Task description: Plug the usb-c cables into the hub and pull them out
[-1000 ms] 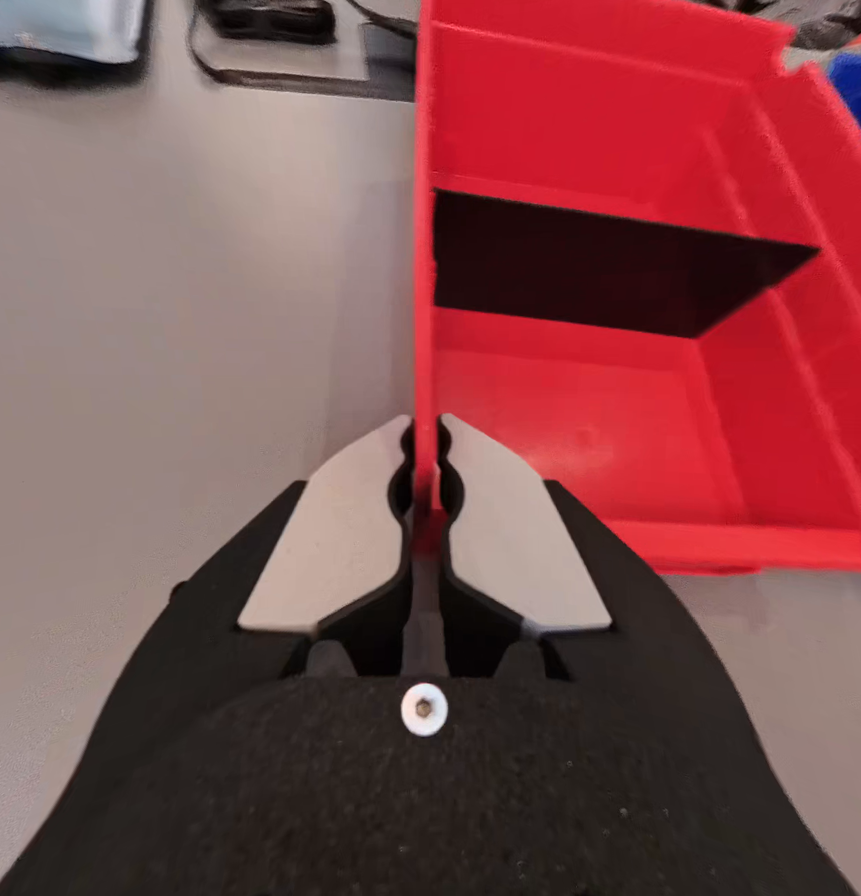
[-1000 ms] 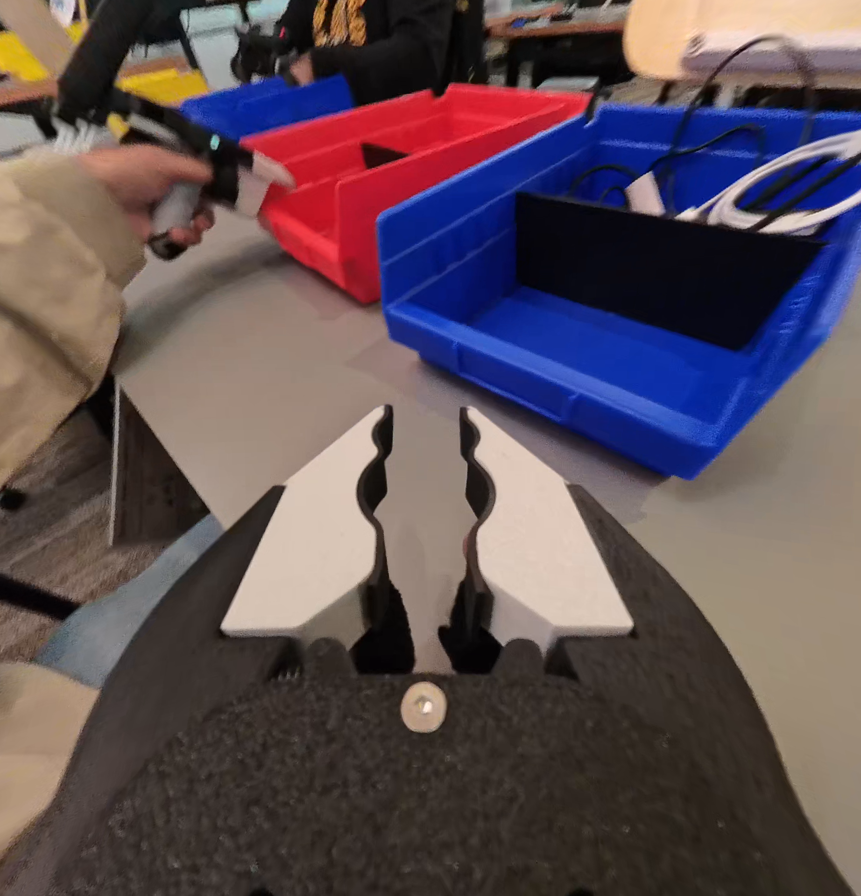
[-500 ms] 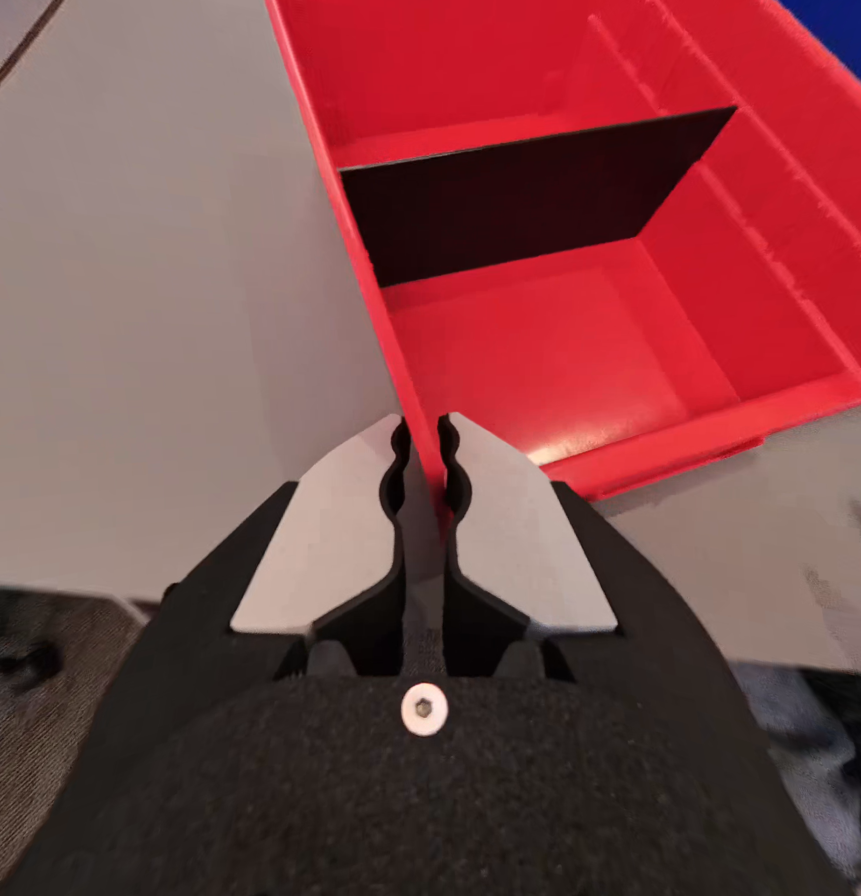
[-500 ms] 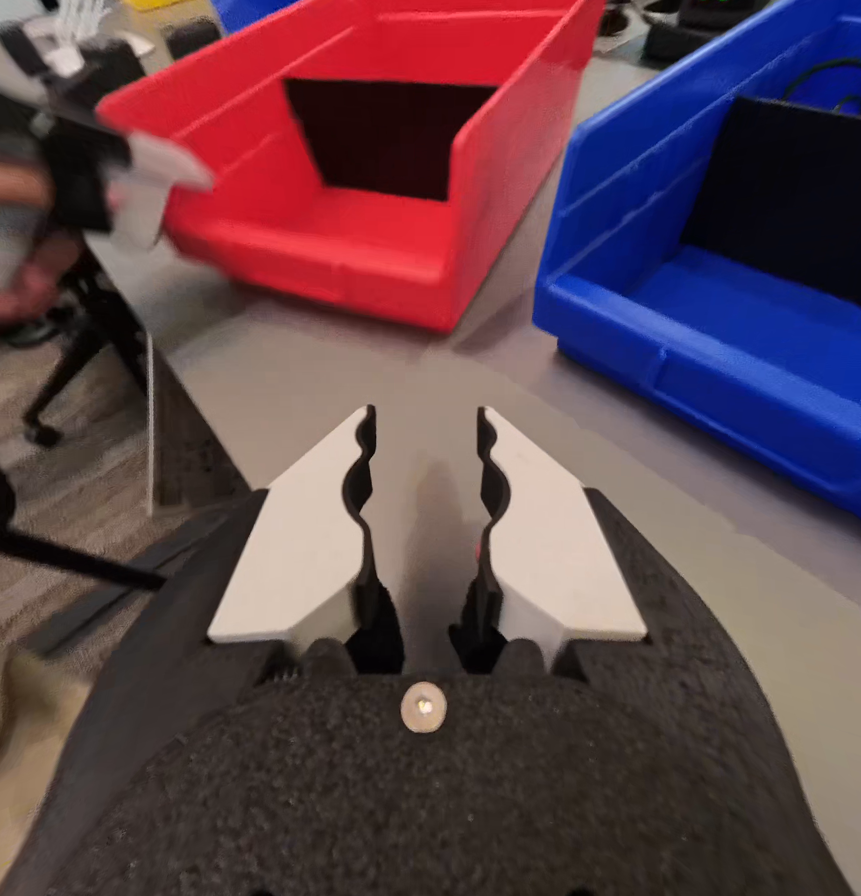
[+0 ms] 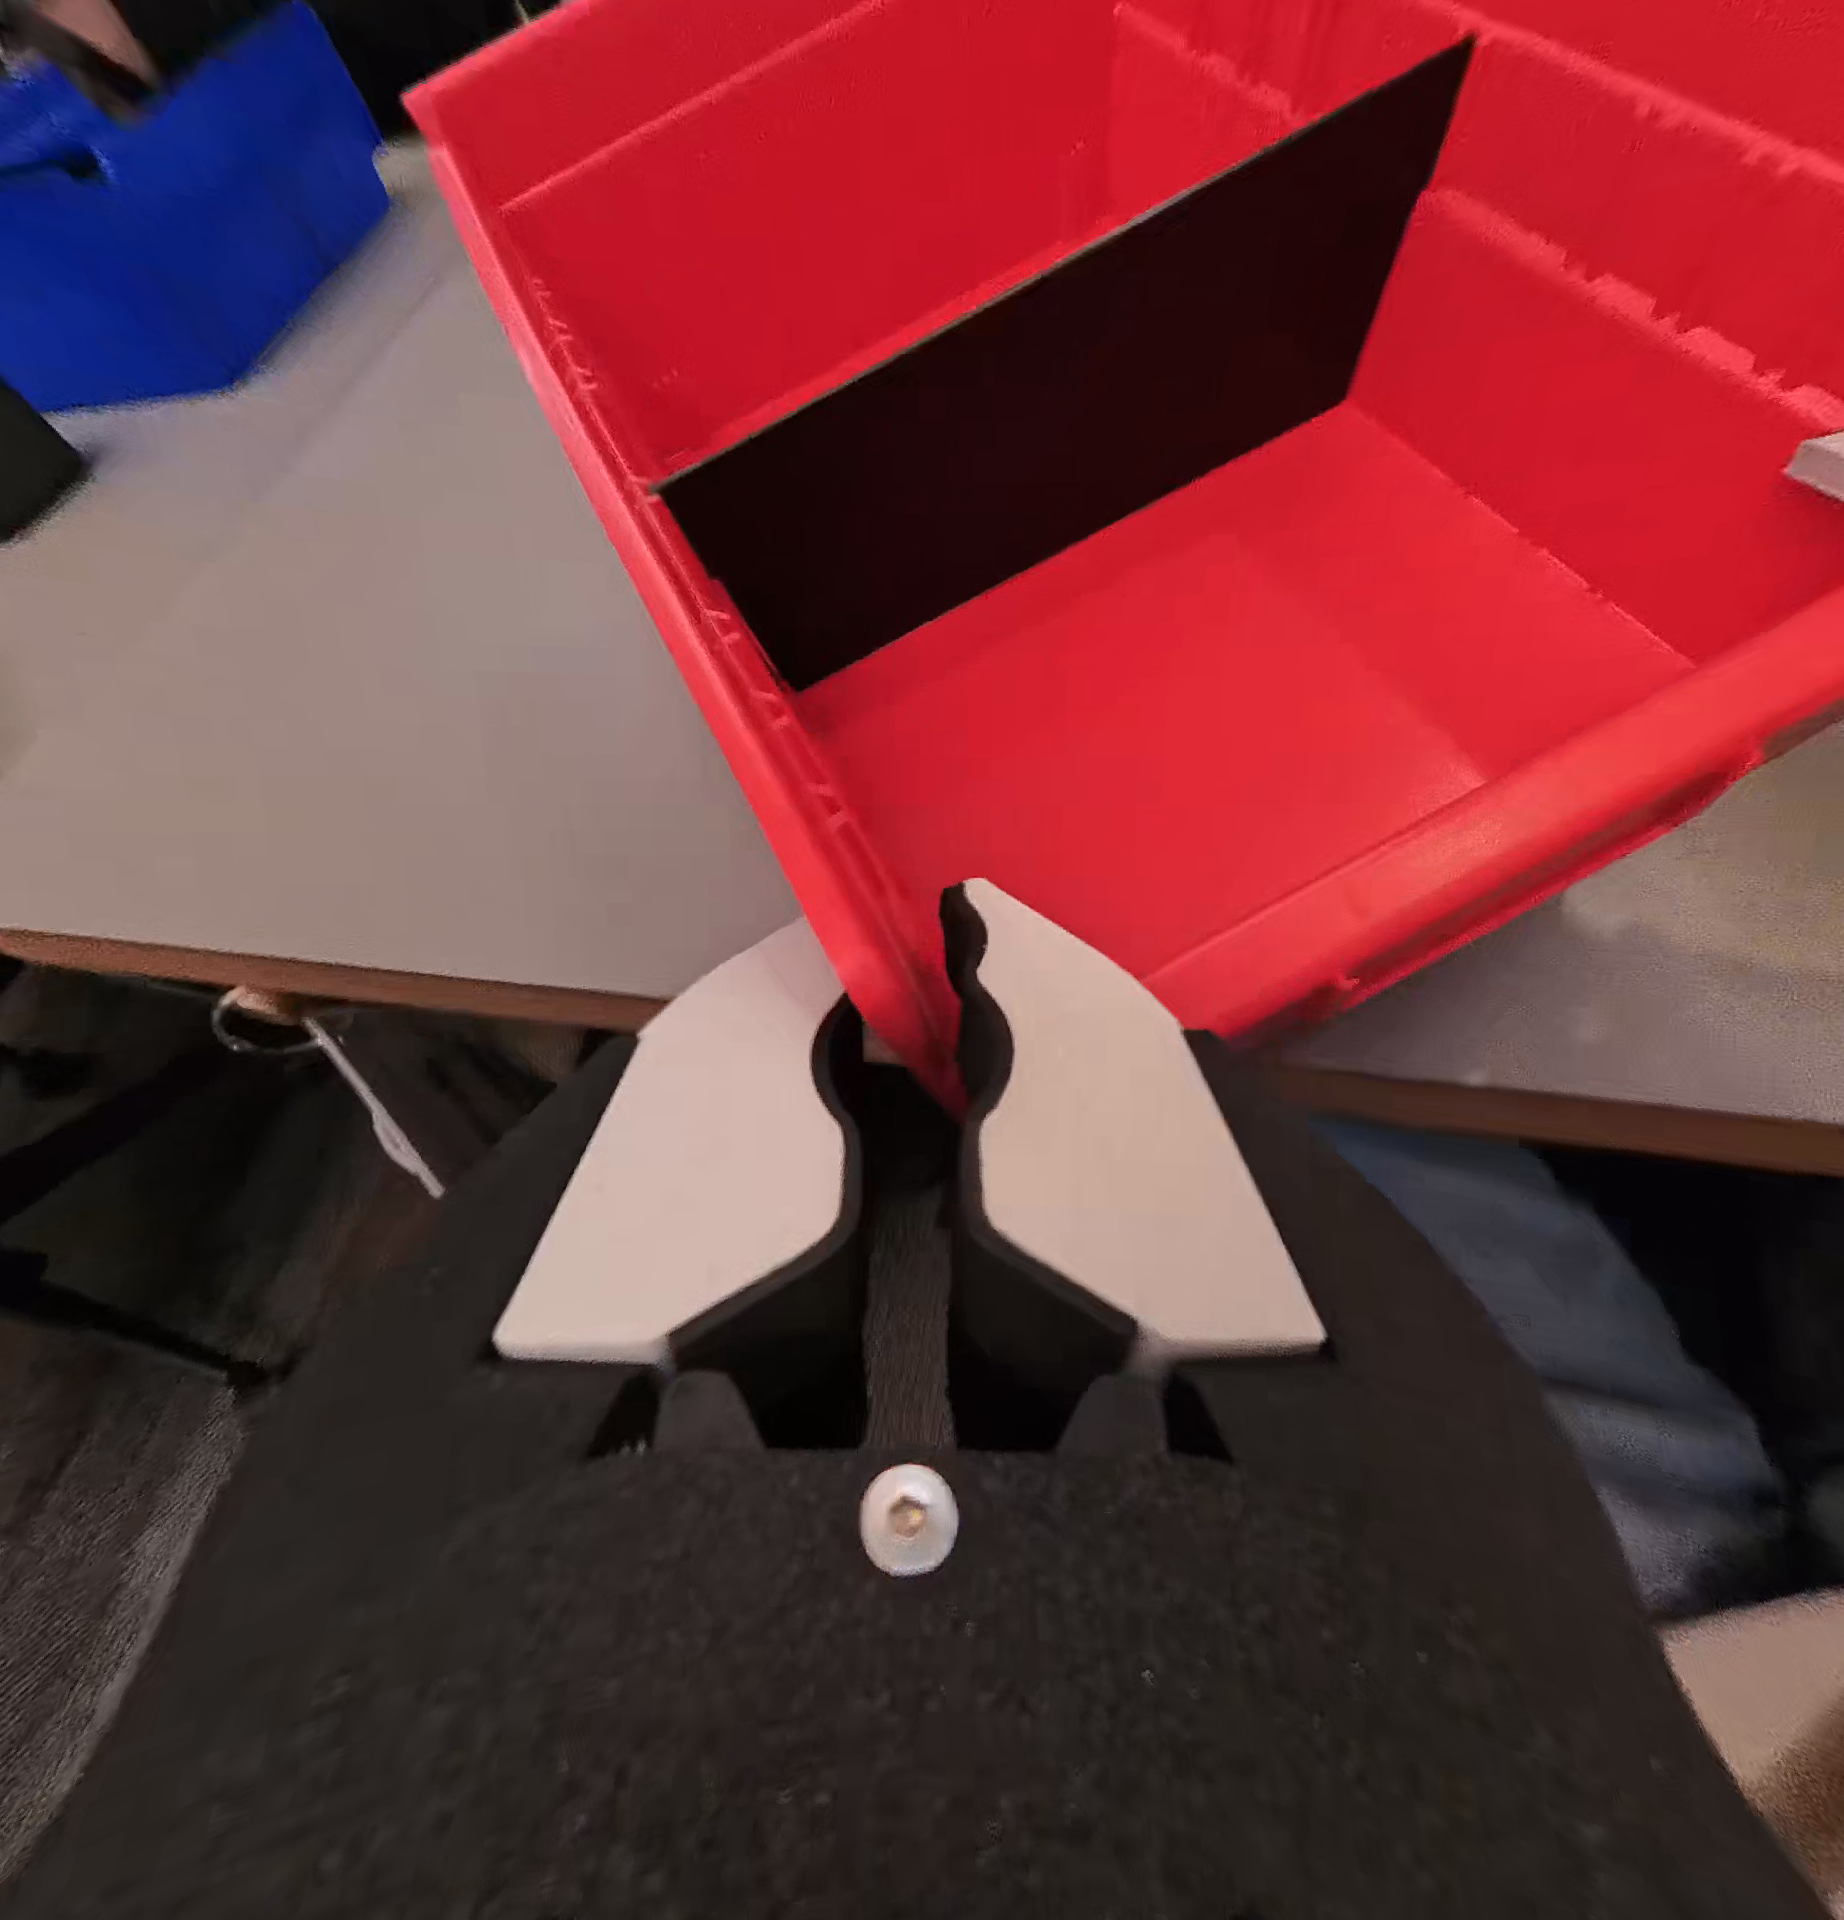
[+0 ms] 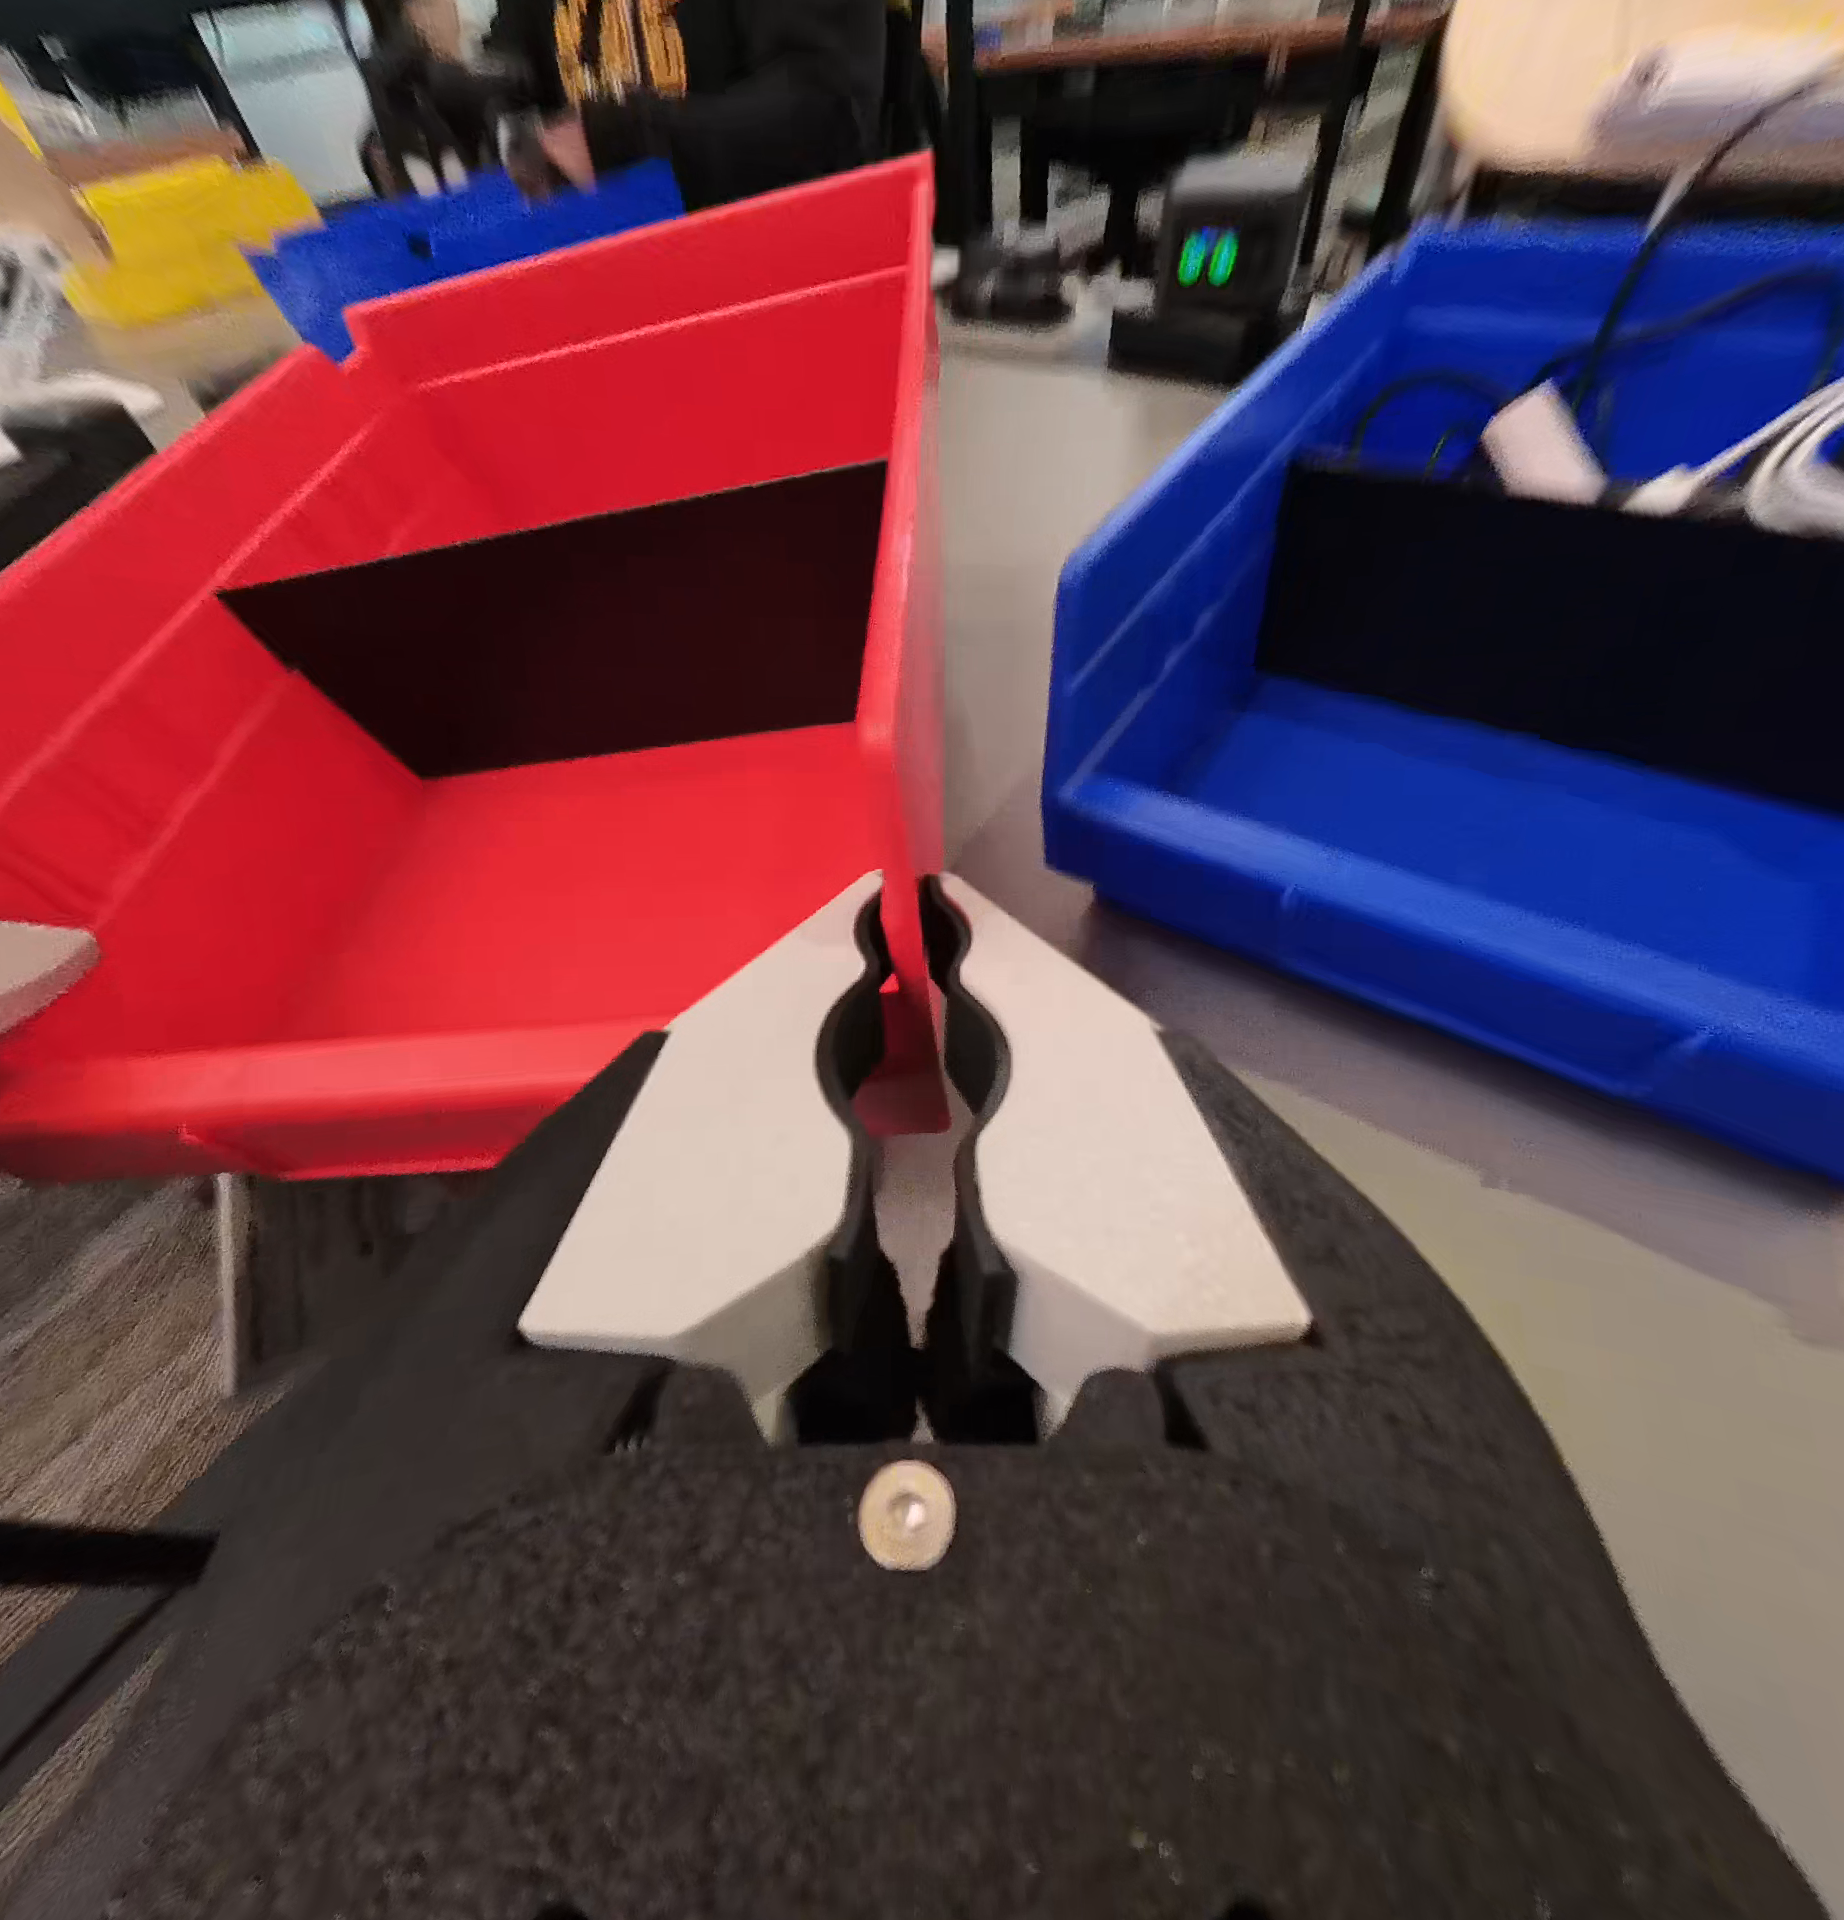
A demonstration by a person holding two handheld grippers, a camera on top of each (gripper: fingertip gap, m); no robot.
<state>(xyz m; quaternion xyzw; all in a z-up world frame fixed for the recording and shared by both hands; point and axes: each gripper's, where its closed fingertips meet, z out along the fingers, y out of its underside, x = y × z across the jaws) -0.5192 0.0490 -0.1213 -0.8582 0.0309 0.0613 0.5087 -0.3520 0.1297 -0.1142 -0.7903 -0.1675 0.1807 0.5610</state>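
In the left wrist view, the left gripper has its grey jaws pinched onto the left side wall of a red plastic storage bin, right at the bin's near left corner; the wall edge runs down between the two fingers, which are nearly together. In the right wrist view, the right gripper has its jaws closed in the same way on the bin's right side wall at its near right corner, the thin red wall sandwiched between the wavy inner faces. The bin's near end overhangs the near edge of the grey bench. A black divider panel stands across the bin, and the near compartment is bare red plastic.

Just right of the red bin, apart from it, sits a blue plastic storage bin with its own black divider. Behind that divider, in the far compartment, lie the white and black usb-c cables, coiled loosely and well away from both sets of jaws. The hub cannot be told apart in the blur. Farther off are another blue bin and a yellow bin.
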